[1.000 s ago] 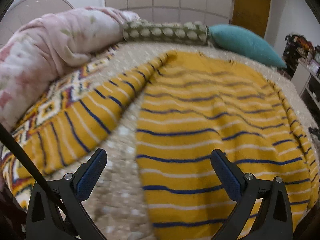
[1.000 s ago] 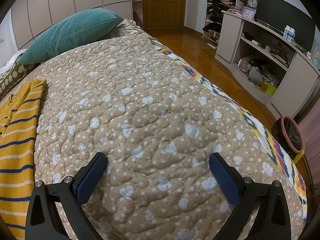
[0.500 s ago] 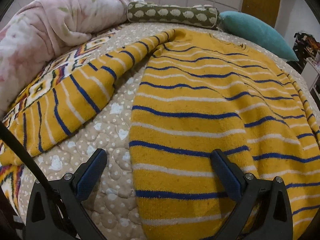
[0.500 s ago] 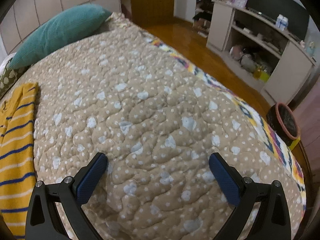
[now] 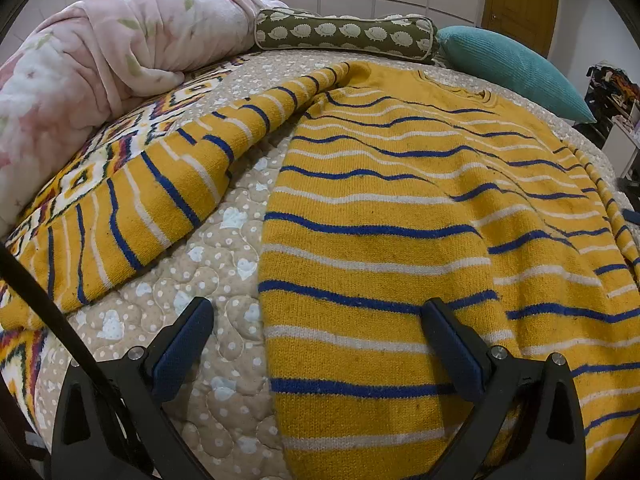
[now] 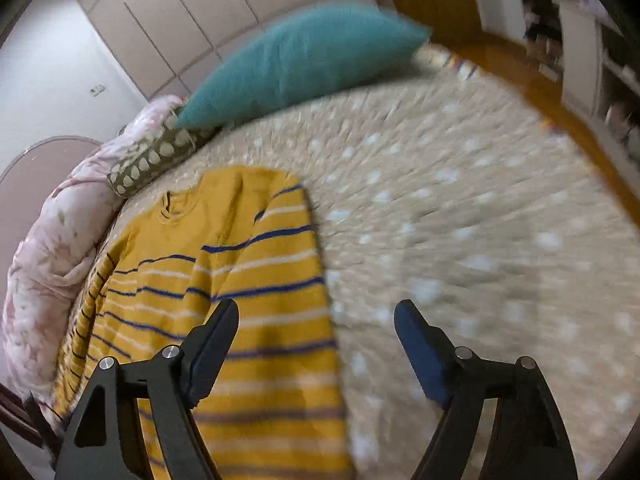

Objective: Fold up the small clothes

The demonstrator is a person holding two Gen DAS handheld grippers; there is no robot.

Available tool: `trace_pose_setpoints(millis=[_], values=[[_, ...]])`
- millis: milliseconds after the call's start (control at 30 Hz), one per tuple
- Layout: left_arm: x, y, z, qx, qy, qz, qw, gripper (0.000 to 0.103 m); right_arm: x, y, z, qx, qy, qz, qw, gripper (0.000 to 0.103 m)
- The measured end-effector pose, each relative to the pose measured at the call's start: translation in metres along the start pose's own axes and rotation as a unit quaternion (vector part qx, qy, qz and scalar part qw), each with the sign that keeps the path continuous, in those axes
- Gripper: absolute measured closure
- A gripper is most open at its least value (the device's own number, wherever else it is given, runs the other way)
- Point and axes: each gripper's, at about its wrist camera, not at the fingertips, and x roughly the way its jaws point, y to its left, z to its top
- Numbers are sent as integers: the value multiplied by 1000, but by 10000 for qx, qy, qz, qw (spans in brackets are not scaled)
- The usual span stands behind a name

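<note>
While the yellow striped sweater (image 5: 400, 208) lies spread flat on the dotted beige quilt (image 5: 224, 280), the left gripper (image 5: 316, 340) hangs just above its hem with jaws spread wide and nothing between them; its right finger sits over the knit and its left finger over bare quilt. One sleeve (image 5: 160, 200) stretches away from the sweater's body toward the pink floral blanket (image 5: 100, 52). In the blurred right wrist view, the right gripper (image 6: 316, 340) is also spread and empty, straddling the sweater's (image 6: 240, 280) edge nearest the teal pillow (image 6: 304, 60).
</note>
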Motion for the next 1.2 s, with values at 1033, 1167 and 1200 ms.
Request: trace_pose_setpoints(millis=[1033,1167,1200], values=[[-1,0,3,-28,106,10,9999,0,-78,-2,-130,-182,332,-850,9957,19],[0,0,5,-84,222,78,9997,0,-78,16,-151,-384,105,-556,9977,87],[0,0,5,-72,213,87,9997,0,-79,13,-151,-267,212,-435,9985,88]])
